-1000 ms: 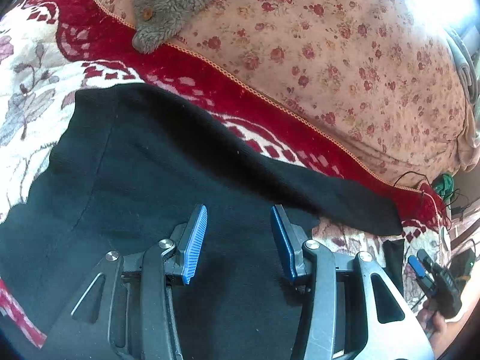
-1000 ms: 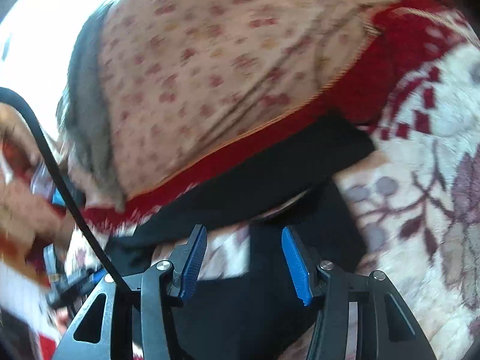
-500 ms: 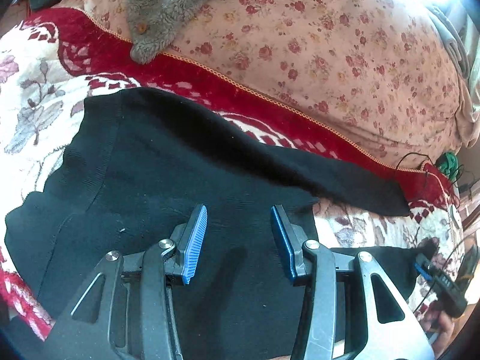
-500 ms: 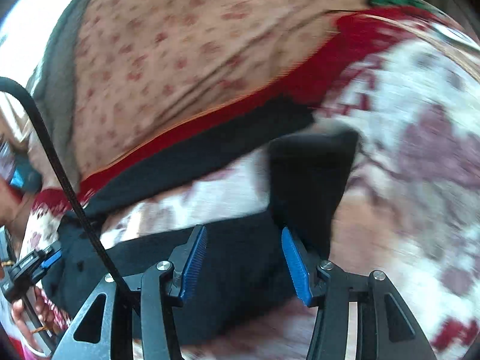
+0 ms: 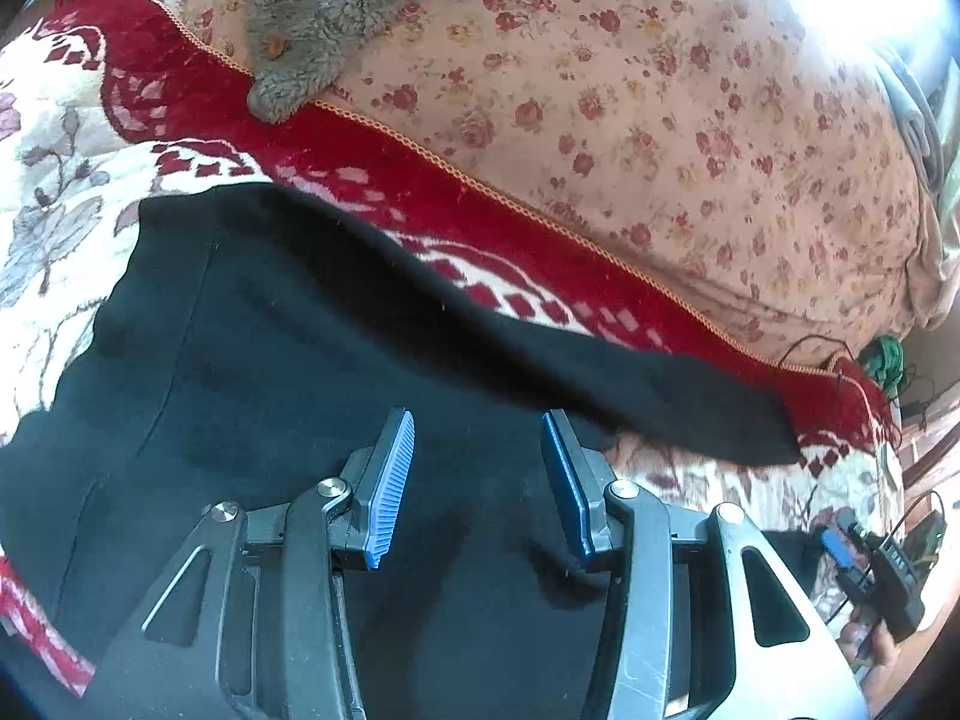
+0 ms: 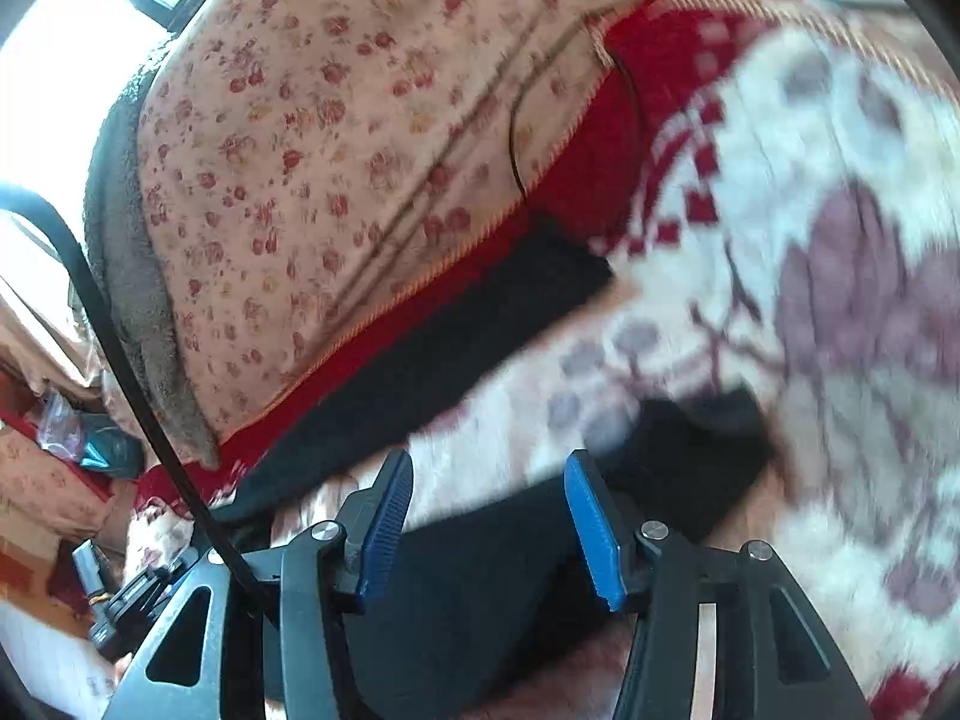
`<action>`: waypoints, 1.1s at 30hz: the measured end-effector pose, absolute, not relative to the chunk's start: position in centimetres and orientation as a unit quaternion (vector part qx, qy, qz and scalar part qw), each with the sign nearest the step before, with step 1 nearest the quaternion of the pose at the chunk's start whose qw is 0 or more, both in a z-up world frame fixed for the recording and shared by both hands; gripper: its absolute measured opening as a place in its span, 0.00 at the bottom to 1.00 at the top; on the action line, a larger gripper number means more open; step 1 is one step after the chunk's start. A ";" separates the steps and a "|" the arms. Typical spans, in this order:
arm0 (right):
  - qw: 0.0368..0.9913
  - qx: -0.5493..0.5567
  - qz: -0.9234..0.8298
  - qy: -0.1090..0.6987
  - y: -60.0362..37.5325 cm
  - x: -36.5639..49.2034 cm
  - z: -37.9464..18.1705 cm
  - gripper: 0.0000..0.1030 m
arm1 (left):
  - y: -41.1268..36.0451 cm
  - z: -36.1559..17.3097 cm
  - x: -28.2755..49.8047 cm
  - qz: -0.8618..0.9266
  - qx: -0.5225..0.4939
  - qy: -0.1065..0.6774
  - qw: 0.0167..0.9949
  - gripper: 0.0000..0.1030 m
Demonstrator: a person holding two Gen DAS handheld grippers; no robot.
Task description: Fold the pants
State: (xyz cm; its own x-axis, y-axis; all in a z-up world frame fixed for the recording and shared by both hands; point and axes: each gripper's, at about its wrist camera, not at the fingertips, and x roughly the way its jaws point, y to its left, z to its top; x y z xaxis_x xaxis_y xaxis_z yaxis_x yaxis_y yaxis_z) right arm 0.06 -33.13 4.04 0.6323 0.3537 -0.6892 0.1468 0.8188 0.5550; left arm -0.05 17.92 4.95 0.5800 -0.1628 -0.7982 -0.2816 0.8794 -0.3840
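While the black pants lie spread on the patterned red-and-white blanket of a bed, neither tool has hold of them. The left gripper hovers over the broad upper part of the garment with its blue fingers parted and nothing between them; in that view only black cloth shows beneath the gap, and I cannot tell whether the tips touch it. The right gripper hangs over the near leg by its hem, its fingers likewise apart and empty.

The step in hand looks like bringing one leg over the other. To do it well, each gripper should pinch a single layer right at the cloth's edge, one near the waist and one near the hem, then lift and carry together so the leg stays straight and lands edge to edge on its partner. Smooth the fabric before letting go, since soft knit bunches easily.

The pants run lengthwise across the bed, roughly alongside the flowered quilt. In the left view the wide waist end sits at the left and the far leg tapers away to the right, its hem resting on the blanket's red border. The two legs are splayed, with blanket showing between them.
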 end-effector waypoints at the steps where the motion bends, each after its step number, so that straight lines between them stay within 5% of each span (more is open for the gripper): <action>1: 0.865 0.278 0.043 0.416 -33.0 0.1 4.8 0.49 | 18.0 4.9 0.3 0.032 -0.246 0.458 0.854 0.42; 6: 0.857 0.295 0.089 0.412 -32.4 2.5 5.6 0.63 | 18.6 3.9 2.1 0.028 -0.261 0.467 0.844 0.42; 18: 0.788 0.382 0.114 0.469 -31.4 7.1 -1.5 0.63 | 19.1 2.4 6.1 0.035 -0.315 0.475 0.821 0.42; 28: 0.797 0.374 0.090 0.465 -31.7 11.0 -2.0 0.69 | 19.2 1.1 8.8 0.075 -0.320 0.486 0.810 0.42; 29: 0.802 0.368 0.092 0.461 -31.6 11.6 -2.0 0.67 | 19.2 0.9 9.0 0.078 -0.321 0.486 0.809 0.42; 31: 0.804 0.366 0.097 0.459 -31.6 12.7 -2.6 0.35 | 19.4 0.7 9.1 0.081 -0.328 0.484 0.807 0.42; 32: 0.795 0.373 0.104 0.466 -31.6 13.4 -3.2 0.10 | 19.6 0.6 9.2 0.081 -0.334 0.480 0.808 0.42; 33: 0.782 0.397 0.106 0.468 -31.8 13.7 -4.3 0.07 | 19.7 0.6 9.2 0.081 -0.336 0.478 0.807 0.39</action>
